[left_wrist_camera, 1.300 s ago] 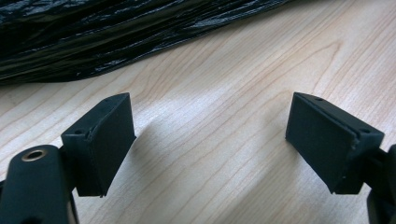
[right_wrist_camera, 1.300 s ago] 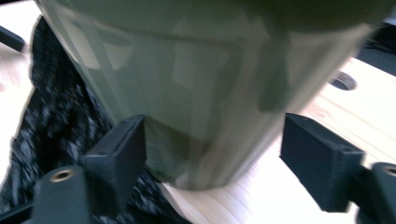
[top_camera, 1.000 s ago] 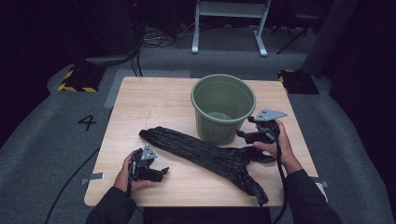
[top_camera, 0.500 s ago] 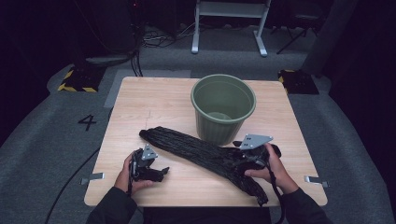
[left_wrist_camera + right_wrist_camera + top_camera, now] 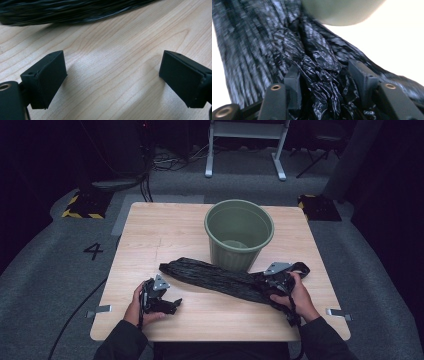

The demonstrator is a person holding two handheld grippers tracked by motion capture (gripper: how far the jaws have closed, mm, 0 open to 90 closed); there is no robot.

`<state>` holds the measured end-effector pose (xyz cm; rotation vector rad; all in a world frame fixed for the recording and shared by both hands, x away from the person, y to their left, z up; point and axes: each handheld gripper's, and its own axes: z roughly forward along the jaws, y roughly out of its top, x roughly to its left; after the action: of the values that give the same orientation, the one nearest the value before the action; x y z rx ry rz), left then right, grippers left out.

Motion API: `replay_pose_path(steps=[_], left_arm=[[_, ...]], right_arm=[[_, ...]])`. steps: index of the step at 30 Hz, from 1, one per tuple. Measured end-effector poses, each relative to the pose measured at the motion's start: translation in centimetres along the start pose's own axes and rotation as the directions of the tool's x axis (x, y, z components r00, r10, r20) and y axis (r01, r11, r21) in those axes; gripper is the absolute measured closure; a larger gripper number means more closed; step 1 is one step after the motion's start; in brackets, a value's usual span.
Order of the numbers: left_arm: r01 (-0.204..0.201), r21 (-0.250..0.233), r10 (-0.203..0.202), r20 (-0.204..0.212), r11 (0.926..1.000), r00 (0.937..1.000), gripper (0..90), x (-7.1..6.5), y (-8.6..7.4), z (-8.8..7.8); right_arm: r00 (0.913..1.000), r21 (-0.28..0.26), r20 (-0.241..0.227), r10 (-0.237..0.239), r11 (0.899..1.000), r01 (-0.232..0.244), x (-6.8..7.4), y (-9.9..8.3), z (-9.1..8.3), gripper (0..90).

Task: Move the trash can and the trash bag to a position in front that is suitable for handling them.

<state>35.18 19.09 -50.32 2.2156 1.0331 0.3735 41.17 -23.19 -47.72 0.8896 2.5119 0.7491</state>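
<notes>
Lying across the bench [image 5: 150, 240], the black bag [image 5: 215, 275] stretches from the middle to the near right, just in front of the green bin [image 5: 239, 232]. The right tool [image 5: 325, 75] sits on the bag's right end; its jaws have just been closing, with crumpled bag bunched between them. The left tool [image 5: 112, 75] rests at the near left, jaws spread wide over bare wood, apart from the bag.

Dim room, lit tabletop; right gripper view blurred, perhaps overexposed at its edges.
</notes>
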Motion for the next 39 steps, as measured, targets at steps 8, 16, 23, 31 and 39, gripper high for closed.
replay_pose_path(steps=[8,16,23,31,39], left_arm=[[0.005,-0.001,-0.005,-0.002,1.0000,1.0000,7.1,-0.2,0.1,0.1],[-0.004,0.000,0.004,-0.003,1.0000,1.0000,7.1,-0.1,0.2,0.1],[-0.001,0.000,0.001,-0.003,1.0000,1.0000,7.0,-0.1,0.2,0.1],[0.008,0.001,-0.008,-0.008,1.0000,0.9999,6.6,-0.2,0.2,0.2],[0.008,0.001,-0.008,-0.009,1.0000,0.9999,6.6,-0.2,0.2,0.2]], right_arm=[[0.9980,-0.074,0.063,-0.005,0.997,0.010,-1.5,0.2,-2.3,26.4],[0.9969,-0.207,0.068,-0.040,0.977,0.053,-1.6,0.7,-6.3,24.8],[0.9945,-0.253,0.083,-0.063,0.964,0.082,-2.0,0.5,-8.1,22.7],[0.9929,-0.269,-0.010,-0.118,0.957,0.111,-1.1,1.5,-8.2,23.8],[0.9934,-0.297,-0.070,-0.090,0.953,0.066,-0.7,2.2,-9.4,21.8]])
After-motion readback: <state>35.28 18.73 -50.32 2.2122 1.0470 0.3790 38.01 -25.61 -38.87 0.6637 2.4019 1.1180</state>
